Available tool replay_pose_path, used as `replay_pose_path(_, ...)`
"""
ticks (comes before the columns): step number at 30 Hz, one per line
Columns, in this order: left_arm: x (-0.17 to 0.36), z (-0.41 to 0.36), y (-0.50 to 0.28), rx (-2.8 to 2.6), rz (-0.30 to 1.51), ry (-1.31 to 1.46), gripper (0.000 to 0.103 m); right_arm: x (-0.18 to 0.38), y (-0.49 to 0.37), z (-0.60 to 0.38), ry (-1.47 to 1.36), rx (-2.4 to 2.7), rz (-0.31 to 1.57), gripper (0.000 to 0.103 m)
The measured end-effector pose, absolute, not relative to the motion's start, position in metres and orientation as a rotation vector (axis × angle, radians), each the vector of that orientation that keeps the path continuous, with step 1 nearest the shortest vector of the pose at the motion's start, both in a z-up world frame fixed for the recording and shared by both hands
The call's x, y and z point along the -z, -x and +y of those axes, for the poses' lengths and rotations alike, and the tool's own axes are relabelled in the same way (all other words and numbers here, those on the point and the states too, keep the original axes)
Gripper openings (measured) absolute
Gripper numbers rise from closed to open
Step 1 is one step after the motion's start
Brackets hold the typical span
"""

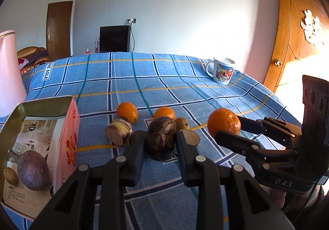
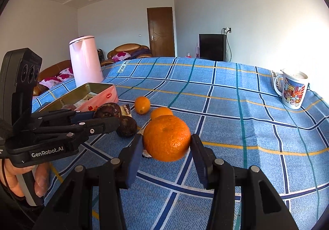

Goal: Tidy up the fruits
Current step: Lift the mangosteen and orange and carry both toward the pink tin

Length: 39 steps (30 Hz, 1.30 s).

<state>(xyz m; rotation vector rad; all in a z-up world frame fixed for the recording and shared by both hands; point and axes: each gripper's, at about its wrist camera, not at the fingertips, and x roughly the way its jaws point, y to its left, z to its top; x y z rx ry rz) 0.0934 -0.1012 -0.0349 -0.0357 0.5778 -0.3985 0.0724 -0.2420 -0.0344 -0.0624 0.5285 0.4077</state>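
My left gripper (image 1: 160, 141) is shut on a dark wrinkled passion fruit (image 1: 161, 140) just above the blue checked cloth. My right gripper (image 2: 167, 140) is shut on a big orange (image 2: 167, 137); the same orange also shows in the left wrist view (image 1: 223, 123). Two small oranges (image 1: 127, 111) (image 1: 164, 113) lie behind, with a cut brown fruit (image 1: 119, 130) and small brown fruits (image 1: 182, 124). An open pink tin (image 1: 67, 127) at the left holds a purple passion fruit (image 1: 33, 170) and a small brown fruit (image 1: 10, 175).
A pink kettle (image 2: 85, 61) stands at the far left beyond the tin. A printed mug (image 2: 293, 90) stands at the table's far right corner. A wooden door (image 1: 298, 34) is to the right of the table.
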Motion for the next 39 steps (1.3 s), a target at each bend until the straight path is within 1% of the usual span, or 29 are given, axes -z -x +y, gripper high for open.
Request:
replay_pose_path(23, 0.025, -0.107, -0.068, 0.323, 0.426, -0.047, 0.03, 0.026, -0.045, -0.241, 0.097, -0.429, 0.367, 0.049)
replay_pose_path(39, 0.022, -0.112, -0.055, 0.296, 0.356, -0.091, 0.03, 0.024, -0.039, -0.247, 0.097, -0.433, 0.288, 0.049)
